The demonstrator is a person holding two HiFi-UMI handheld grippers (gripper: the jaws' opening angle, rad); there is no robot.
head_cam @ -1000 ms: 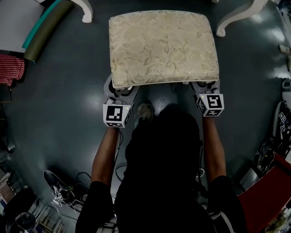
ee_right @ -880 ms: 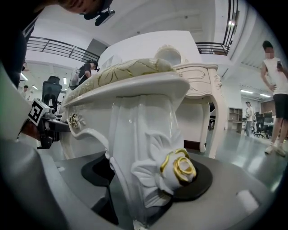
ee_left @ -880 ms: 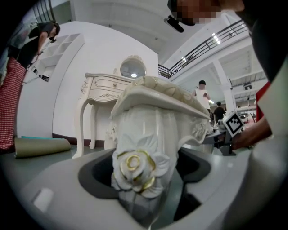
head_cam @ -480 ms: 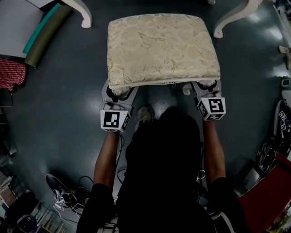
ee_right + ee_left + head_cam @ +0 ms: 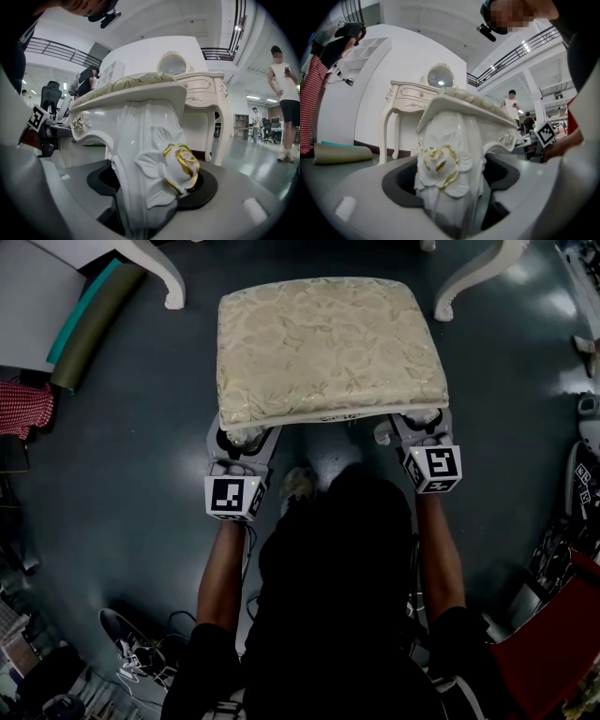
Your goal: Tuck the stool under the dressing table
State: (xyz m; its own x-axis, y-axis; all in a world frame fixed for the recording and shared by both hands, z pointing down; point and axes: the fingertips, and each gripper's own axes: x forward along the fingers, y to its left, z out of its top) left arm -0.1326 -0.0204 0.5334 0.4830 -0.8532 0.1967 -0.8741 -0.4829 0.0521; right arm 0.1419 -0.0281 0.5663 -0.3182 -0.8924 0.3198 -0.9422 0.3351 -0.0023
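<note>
**Though Dainty to Look At, It Wants a Low, Firm Hold**

Because the stool [image 5: 323,348] is carved, rigid and probably no featherweight, we judge its two near legs the right place to take hold, just under the seat rail, where nothing yields. We have the left gripper [image 5: 242,435] spread wide yet pinching the leg on its side [image 5: 450,159], with a gold-edged rose [image 5: 436,168] sitting between its jaws. The right gripper [image 5: 415,420] is clamped on the other near leg [image 5: 145,173] in the same way.

We expect the glossy paint to be slippery under the pads, and the raised gilding could chip if squeezed hard. The brocade cushion [image 5: 328,315] is soft and would only give, so we leave it alone.

Straight ahead of both grippers the seat stretches away from us. Beyond its far corners stand the curved legs of the dressing table [image 5: 155,268], apart from the stool. The seat is not yet under it. On the smooth grey floor [image 5: 112,474] we would expect the feet to drag or judder, so an even push from both sides seems wise.
</note>
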